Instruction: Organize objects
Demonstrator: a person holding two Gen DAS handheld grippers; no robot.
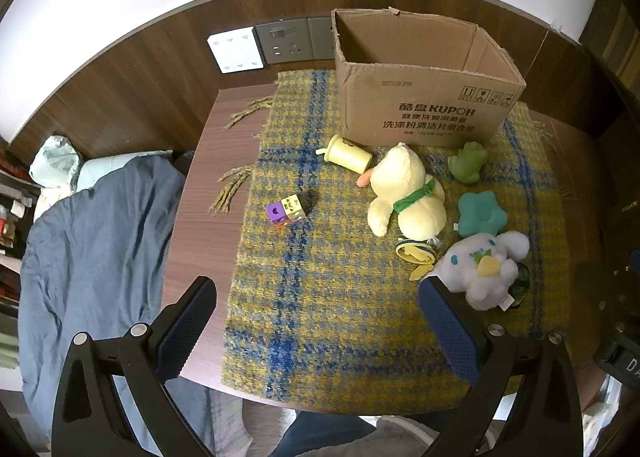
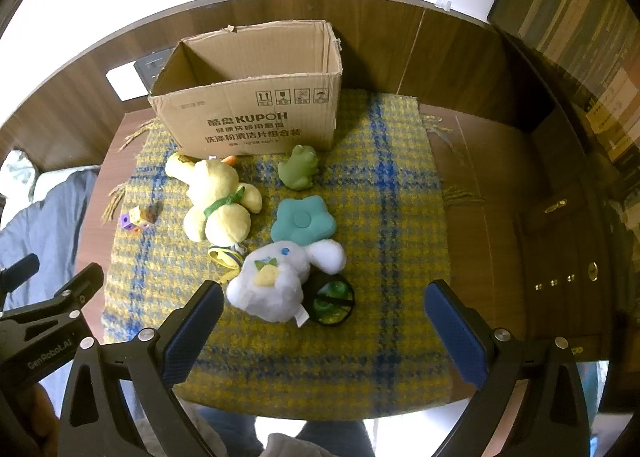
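Observation:
An open cardboard box (image 1: 424, 113) (image 2: 256, 113) stands at the far side of a yellow-blue plaid mat (image 1: 320, 297) (image 2: 380, 217). In front of it lie a yellow duck plush (image 1: 408, 193) (image 2: 218, 197), a yellow cup on its side (image 1: 348, 153), a green frog (image 1: 468, 161) (image 2: 300, 169), a teal star cushion (image 1: 482, 213) (image 2: 304, 221), a white plush (image 1: 484, 269) (image 2: 276, 281), a purple-yellow cube (image 1: 286, 211) (image 2: 136, 219) and a green-black ball (image 2: 330, 299). My left gripper (image 1: 318, 289) is open and empty above the mat's near part. My right gripper (image 2: 324, 297) is open and empty, near the white plush.
The mat lies on a dark wooden table (image 1: 200, 193) against a wood-panelled wall with switches and sockets (image 1: 272, 43). A blue cloth (image 1: 92, 257) covers a seat at the left. A striped yellow toy (image 1: 414, 251) (image 2: 226, 255) lies under the duck. A cabinet (image 2: 560, 237) stands at the right.

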